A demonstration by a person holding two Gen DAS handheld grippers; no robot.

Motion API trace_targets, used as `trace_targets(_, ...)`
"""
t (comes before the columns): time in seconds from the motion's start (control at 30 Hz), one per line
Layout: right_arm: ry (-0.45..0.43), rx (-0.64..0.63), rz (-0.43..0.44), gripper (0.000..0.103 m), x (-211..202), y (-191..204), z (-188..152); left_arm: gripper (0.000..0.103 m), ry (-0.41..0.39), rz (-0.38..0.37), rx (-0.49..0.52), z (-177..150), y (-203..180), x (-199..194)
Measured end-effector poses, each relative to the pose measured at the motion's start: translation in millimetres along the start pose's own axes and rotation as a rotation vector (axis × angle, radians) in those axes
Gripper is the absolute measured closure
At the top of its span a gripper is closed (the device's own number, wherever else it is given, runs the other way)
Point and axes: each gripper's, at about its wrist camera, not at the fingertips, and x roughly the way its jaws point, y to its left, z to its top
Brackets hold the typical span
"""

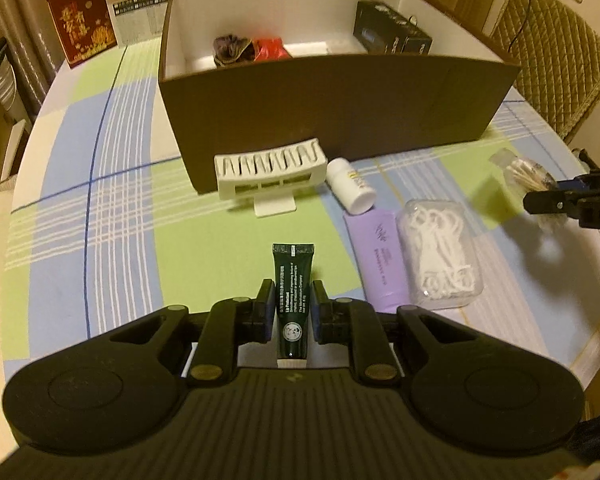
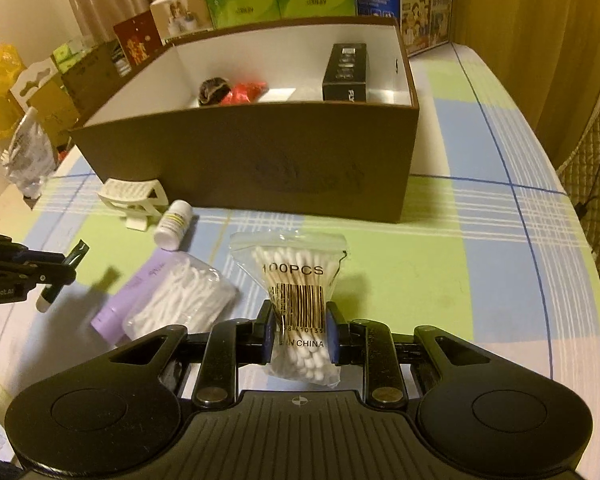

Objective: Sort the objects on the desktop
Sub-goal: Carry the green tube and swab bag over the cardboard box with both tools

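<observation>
Both handheld tools are matte black plastic. The left gripper (image 1: pixel 293 306) has a ribbed, grooved body plate at its centre, flanked by two rounded lobes with raised circular discs. Angled link arms run forward, pinned with brass-coloured round screws, and end in blocky fingers faced with blue pads (image 1: pixel 318 316). The right gripper (image 2: pixel 299 330) is built alike, with a small crosshair mark on its ribbed plate; white lettering marks its side.
</observation>
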Motion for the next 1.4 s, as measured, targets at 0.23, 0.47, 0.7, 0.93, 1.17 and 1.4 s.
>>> trace_targets(0.23, -0.012, -0.008, 0.016, 0.081, -7.0, 6.1, 0.3, 0.089, -0.032, -0.004, 0.001, 2.5, -1.2, -14.2)
trace_targets(0.47, -0.029, -0.015, 0.03, 0.081, -12.3, 10.9, 5.4, 0.089, -0.08, -0.01, -0.006, 8.5, 0.3, -30.5)
trace_targets(0.7, -0.042, -0.01, 0.049, 0.081, -16.2, 13.1, 9.6, 0.089, -0.119, -0.02, -0.012, 15.6, 0.7, -43.7)
trace_targets(0.93, -0.054, -0.018, 0.073, 0.081, -18.2, 18.6, 17.7, 0.089, -0.151, -0.046, -0.02, 25.3, -1.2, -52.2)
trace_targets(1.17, -0.086, -0.049, 0.102, 0.081, -20.3, 25.9, 35.2, 0.089, -0.198, -0.069, -0.021, 42.7, -4.0, -59.4)
trace_targets(1.4, -0.129, -0.084, 0.126, 0.081, -21.5, 29.4, 64.5, 0.089, -0.259, -0.079, -0.005, 72.5, -5.5, -66.2)
